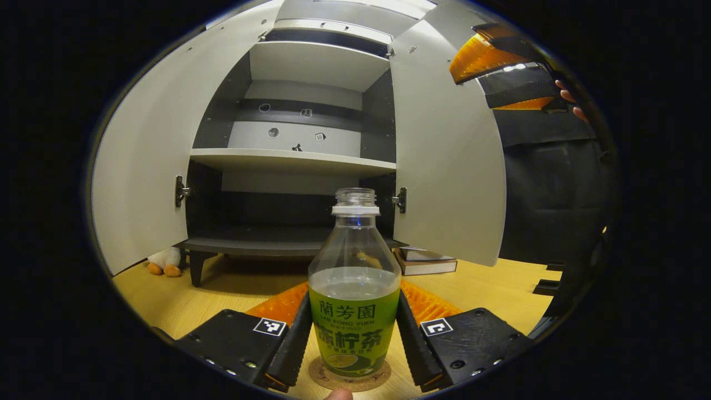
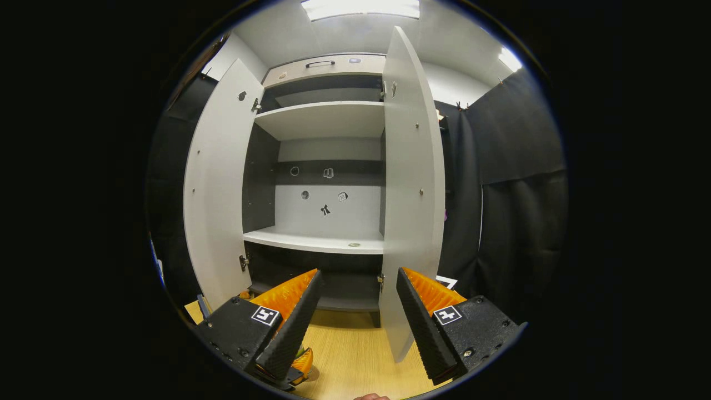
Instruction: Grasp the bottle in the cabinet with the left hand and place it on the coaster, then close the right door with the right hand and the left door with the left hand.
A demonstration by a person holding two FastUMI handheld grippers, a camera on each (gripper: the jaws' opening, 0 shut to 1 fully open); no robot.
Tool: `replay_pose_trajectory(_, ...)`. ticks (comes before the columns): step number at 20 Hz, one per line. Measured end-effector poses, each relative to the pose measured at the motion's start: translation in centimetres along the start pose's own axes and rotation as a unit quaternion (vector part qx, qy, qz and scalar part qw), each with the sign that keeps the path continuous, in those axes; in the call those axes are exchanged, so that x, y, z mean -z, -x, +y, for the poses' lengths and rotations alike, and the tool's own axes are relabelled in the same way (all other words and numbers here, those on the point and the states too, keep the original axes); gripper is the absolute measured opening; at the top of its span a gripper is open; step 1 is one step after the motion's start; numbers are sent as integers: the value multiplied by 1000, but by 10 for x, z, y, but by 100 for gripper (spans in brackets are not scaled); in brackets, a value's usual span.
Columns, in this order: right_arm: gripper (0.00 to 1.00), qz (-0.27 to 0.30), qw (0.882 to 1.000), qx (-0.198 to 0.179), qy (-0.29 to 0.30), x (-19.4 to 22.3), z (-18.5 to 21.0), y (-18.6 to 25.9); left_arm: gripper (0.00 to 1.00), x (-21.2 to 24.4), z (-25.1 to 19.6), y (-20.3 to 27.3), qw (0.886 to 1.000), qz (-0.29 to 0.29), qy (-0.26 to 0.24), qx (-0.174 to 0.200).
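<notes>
A clear bottle (image 1: 354, 311) with a green label and some liquid stands upright on a round cork coaster (image 1: 318, 373) on the wooden table. My left gripper (image 1: 354, 300) is shut on it, one finger against each side of the label. Behind it the grey cabinet (image 1: 294, 161) has both doors wide open: the left door (image 1: 144, 166) and the right door (image 1: 444, 155). In the right gripper view my right gripper (image 2: 359, 272) is open and holds nothing, raised in front of the cabinet, with the right door (image 2: 411, 189) edge-on just beyond its fingers. The right gripper (image 1: 511, 78) also appears high at the upper right of the left gripper view.
A plush toy (image 1: 164, 261) lies by the cabinet's left leg. A stack of books (image 1: 427, 261) sits under the open right door. The cabinet shelves (image 2: 316, 240) are bare. Black cloth hangs to the right of the cabinet.
</notes>
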State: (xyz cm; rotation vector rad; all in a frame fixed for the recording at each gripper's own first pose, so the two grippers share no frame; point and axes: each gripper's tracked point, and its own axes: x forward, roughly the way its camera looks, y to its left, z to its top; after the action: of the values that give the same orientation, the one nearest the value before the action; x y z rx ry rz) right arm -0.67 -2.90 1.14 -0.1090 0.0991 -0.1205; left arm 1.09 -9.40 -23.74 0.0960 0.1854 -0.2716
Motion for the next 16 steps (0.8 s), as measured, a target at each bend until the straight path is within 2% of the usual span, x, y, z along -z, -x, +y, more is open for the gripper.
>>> replay_pose_trajectory(3,83,1,1000,-3,3,0,2,-1,73,17,1,1,1000,20,-4,1)
replay_pose_trajectory(4,83,2,1000,-5,5,1,3,-2,75,11,3,0,1000,6,-6,-1)
replay_pose_trajectory(9,83,0,1000,-14,6,-1,10,-4,78,18,5,2,1000,21,2,4)
replay_pose_trajectory(10,83,-1,1000,-15,5,-1,11,-4,83,17,4,3,1000,22,2,6)
replay_pose_trajectory(14,83,-3,1000,-15,-4,1,9,-6,95,-6,-2,11,1000,17,7,24)
replay_pose_trajectory(16,83,-2,1000,-11,-7,4,5,-5,94,-27,-1,15,999,1,17,27)
